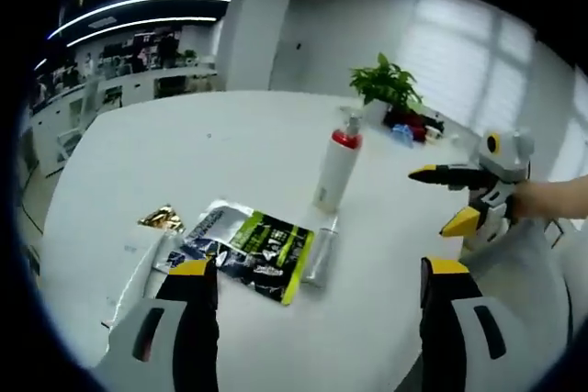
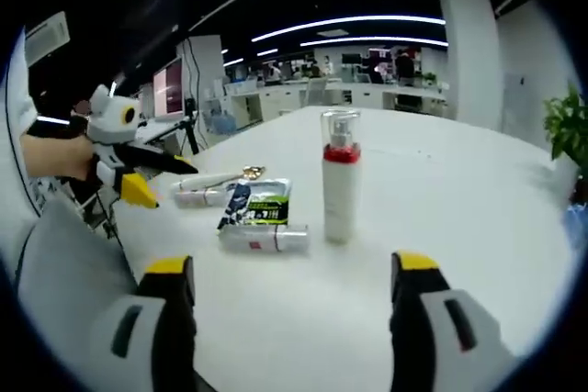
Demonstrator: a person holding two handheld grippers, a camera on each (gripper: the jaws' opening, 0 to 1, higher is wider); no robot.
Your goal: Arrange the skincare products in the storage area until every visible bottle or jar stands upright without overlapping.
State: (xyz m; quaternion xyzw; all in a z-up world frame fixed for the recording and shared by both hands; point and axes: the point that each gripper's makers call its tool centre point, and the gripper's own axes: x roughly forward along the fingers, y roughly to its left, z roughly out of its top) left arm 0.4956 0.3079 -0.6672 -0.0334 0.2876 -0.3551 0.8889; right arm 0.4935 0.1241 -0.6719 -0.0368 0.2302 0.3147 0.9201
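The left hand-held gripper [image 1: 317, 284] stood wide open over the white worktop [image 1: 230, 135], its yellow-tipped jaws well apart, holding nothing and touching nothing. The right hand-held gripper [image 2: 292, 277] was likewise wide open and empty; in the left gripper view it showed off to the right [image 1: 450, 199], held by a hand [image 1: 551, 199], jaws parted in the air above the worktop. One white pump bottle [image 1: 336, 165] with a red collar stood upright ahead of the left hand-held gripper, between its jaws and slightly right. One green-and-black sachet [image 1: 253, 250] lay flat just ahead of the left jaw. One clear tube [image 1: 322, 254] lay on its side touching the sachet's right edge. One white tube [image 2: 207, 188] lay on its side beyond the sachet in the right gripper view. One small gold packet [image 1: 162, 218] lay apart, ahead and left. One potted plant [image 1: 386, 84] stood far beyond the bottle.
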